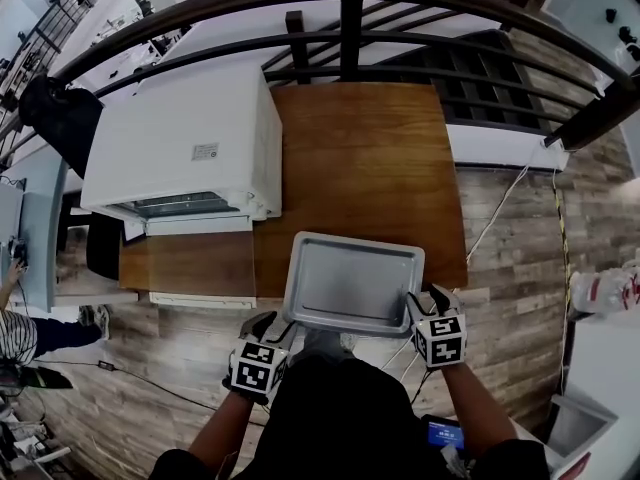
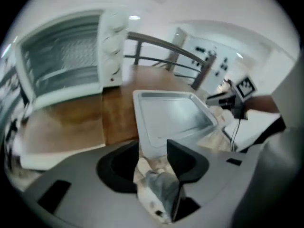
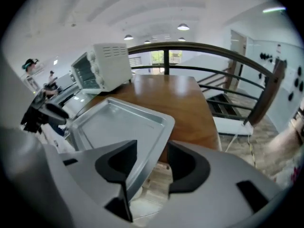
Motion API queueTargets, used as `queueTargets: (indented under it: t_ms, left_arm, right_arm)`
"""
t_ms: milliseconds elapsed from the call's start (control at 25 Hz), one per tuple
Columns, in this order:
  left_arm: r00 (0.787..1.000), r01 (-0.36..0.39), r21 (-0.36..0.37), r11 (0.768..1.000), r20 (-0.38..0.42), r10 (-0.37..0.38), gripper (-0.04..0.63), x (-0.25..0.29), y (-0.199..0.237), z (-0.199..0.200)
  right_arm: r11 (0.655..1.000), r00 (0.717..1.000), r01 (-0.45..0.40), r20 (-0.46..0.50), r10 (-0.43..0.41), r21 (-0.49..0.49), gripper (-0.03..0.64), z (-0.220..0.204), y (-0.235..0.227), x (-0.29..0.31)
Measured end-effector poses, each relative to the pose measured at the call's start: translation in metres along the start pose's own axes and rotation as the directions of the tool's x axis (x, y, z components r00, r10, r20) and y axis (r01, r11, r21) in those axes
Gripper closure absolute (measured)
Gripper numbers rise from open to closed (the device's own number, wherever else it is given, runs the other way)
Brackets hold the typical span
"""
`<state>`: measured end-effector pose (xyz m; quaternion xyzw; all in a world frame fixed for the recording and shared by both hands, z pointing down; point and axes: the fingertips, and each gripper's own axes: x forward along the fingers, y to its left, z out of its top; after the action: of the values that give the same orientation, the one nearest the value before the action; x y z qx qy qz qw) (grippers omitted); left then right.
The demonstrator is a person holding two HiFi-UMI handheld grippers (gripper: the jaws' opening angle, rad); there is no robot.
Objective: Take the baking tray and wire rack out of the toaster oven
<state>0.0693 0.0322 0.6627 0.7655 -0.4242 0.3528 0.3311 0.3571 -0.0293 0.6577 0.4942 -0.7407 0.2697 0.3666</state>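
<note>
One wooden table (image 1: pixel 360 158) carries the set-up, backed against a dark railing (image 1: pixel 350 28).

Toaster oven (image 1: pixel 180 138): white, at the table's far left corner. Its glass door (image 1: pixel 200 298) hangs open toward the person, so the cavity is reachable from the front.

Baking tray (image 1: pixel 352 283): already out of the oven and well to the right of the door. It lies long side across, and its near part overhangs the table's front edge, above the plank floor (image 1: pixel 520 228). Whether its far edge rests on the wood I cannot tell. Judgement: it is carried low and roughly level, clear of the door, before being set down.

Wire rack (image 2: pixel 61 56): a gridded shelf shows inside the cavity in the left gripper view. That is probably the rack, not yet removed. Judgement: the task is about half done.

Left tongs (image 2: pixel 153 146): clenched on the tray's near left corner, the rim filling the gap between the jaw tips.

Right tongs (image 3: pixel 152 144): grasping the near right corner. One jaw lies over the tray's inner face and the other sits outside the rim. A sliver of floor shows between them lower down, so the contact is at the tips only. A corner grip on each side keeps a wide, shallow tray from tipping. The tip hold looks slim, so a twist could slip it.
</note>
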Motion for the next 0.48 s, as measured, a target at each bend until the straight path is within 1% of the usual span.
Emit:
queueTargets:
  t_ms: [40,80,120,160,200,240,280,320,360,480]
  left_arm:
    - [1.0,0.007,0.154,0.988,0.0,-0.007,0.399,0.002,-0.007,0.006]
    - [0.999,0.034,0.283,0.959,-0.008,-0.033,0.385,0.005,-0.016,0.009]
    - [0.997,0.075,0.386,0.919,-0.027,-0.07,0.377,0.01,-0.026,0.01]
    - [0.993,0.119,0.468,0.876,-0.054,-0.106,0.376,0.015,-0.037,0.009]
    - [0.987,0.16,0.532,0.832,-0.085,-0.136,0.371,0.02,-0.046,0.007]
    - [0.981,0.196,0.579,0.792,-0.116,-0.158,0.367,0.024,-0.054,0.004]
    - [0.974,0.228,0.61,0.759,-0.146,-0.174,0.367,0.029,-0.059,0.001]
    - [0.967,0.255,0.629,0.735,-0.175,-0.186,0.362,0.033,-0.063,-0.001]
    - [0.961,0.277,0.638,0.718,-0.197,-0.195,0.347,0.037,-0.066,-0.002]
    - [0.947,0.32,0.651,0.689,-0.244,-0.209,0.347,0.042,-0.074,-0.001]
  right_arm:
    - [0.997,0.999,-0.039,0.009,0.039,-0.068,0.408,0.001,0.01,-0.004]
    - [0.986,0.996,-0.085,0.008,0.087,-0.142,0.385,0.002,0.022,-0.007]
    - [0.966,0.991,-0.135,-0.005,0.137,-0.219,0.375,0.0,0.036,-0.01]
    - [0.939,0.983,-0.182,-0.028,0.182,-0.293,0.365,-0.003,0.049,-0.012]
    - [0.906,0.974,-0.226,-0.056,0.221,-0.357,0.354,-0.008,0.062,-0.014]
    - [0.873,0.964,-0.266,-0.086,0.253,-0.408,0.349,-0.013,0.074,-0.015]
    - [0.843,0.953,-0.3,-0.114,0.279,-0.445,0.33,-0.018,0.085,-0.016]
    - [0.818,0.943,-0.331,-0.142,0.3,-0.471,0.327,-0.023,0.095,-0.016]
    - [0.796,0.934,-0.357,-0.167,0.317,-0.489,0.317,-0.027,0.103,-0.015]
    - [0.749,0.908,-0.419,-0.236,0.347,-0.512,0.3,-0.038,0.118,-0.016]
